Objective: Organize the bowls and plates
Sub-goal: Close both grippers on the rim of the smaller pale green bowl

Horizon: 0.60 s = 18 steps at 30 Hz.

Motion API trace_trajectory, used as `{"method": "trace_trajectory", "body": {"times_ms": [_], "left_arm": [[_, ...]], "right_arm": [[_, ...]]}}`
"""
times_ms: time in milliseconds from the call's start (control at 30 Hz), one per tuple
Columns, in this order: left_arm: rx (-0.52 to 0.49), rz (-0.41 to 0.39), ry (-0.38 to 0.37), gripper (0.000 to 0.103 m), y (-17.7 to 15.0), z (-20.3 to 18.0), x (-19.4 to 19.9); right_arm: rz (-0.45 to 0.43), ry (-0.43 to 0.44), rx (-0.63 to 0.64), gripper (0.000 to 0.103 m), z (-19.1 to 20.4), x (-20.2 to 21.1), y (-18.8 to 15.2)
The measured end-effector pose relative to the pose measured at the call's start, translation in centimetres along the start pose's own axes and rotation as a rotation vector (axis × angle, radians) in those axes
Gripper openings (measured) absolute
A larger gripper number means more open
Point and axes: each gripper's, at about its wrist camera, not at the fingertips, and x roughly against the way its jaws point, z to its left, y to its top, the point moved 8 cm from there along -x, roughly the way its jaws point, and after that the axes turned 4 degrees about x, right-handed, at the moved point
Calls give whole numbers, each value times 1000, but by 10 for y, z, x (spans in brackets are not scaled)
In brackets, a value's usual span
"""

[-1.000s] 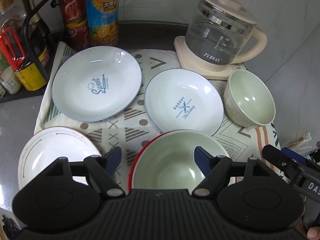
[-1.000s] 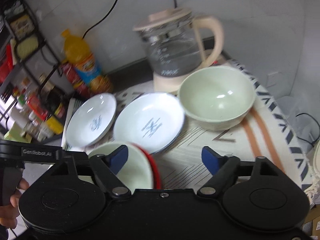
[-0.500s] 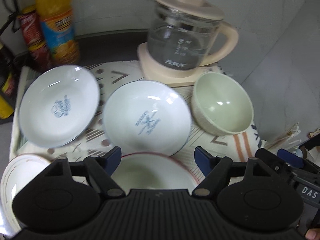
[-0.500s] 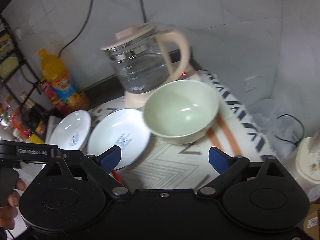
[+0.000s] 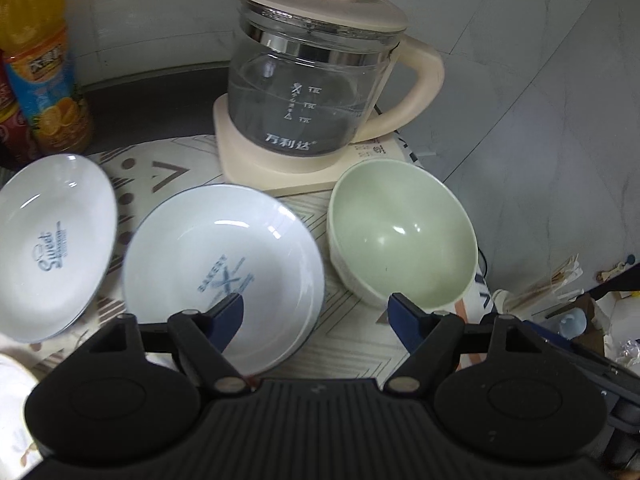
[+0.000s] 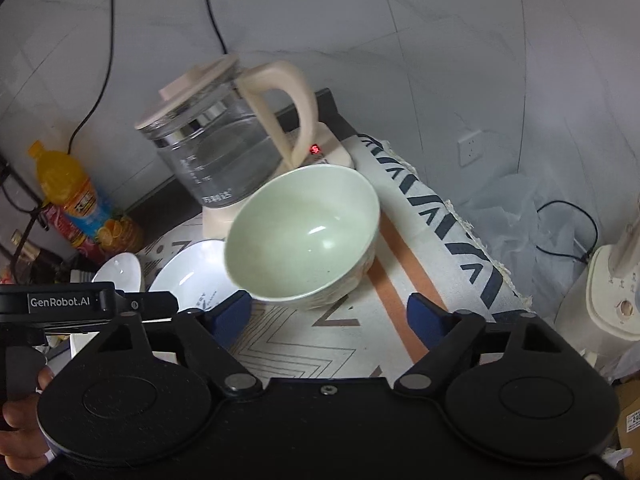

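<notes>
Both grippers are swinging away from the stacked dishes toward the green bowl (image 6: 304, 236), sitting near the mat's (image 6: 400, 280) far right corner. The right gripper (image 6: 330, 316) is closing with nothing between its jaws; the left gripper (image 5: 316, 314) is hanging wide, probably bracing the bakery plate (image 5: 222, 276).

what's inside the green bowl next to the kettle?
Nothing: the green bowl shows a bare glazed interior with light glare and a few tiny dark specks, in both wrist views. It stands on the patterned cloth; the cloth under its base is hidden.
</notes>
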Motion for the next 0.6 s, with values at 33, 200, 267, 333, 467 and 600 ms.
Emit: {"method": "trace_trajectory", "body": {"times_ms": [33,200,267,333,467,600], "left_arm": [[4,1,-4,77,2,-1,-4],[42,6,-14,71,13,-4,-25],[52,5,-21,66,17,-5,-33],[63,12,-16,59,21,-5,-41],[84,40,-13,42,23,-5,-58],[100,50,-18,28,25,-7,-69]], "right_arm": [[1,-1,-9,79,-2,-2,1],[11,0,-40,63,-12,-16,3],[21,3,-64,60,-16,-22,5],[36,5,-79,57,-19,-30,6],[58,2,-92,48,-22,-47,9],[84,10,-123,40,-23,-62,11]]}}
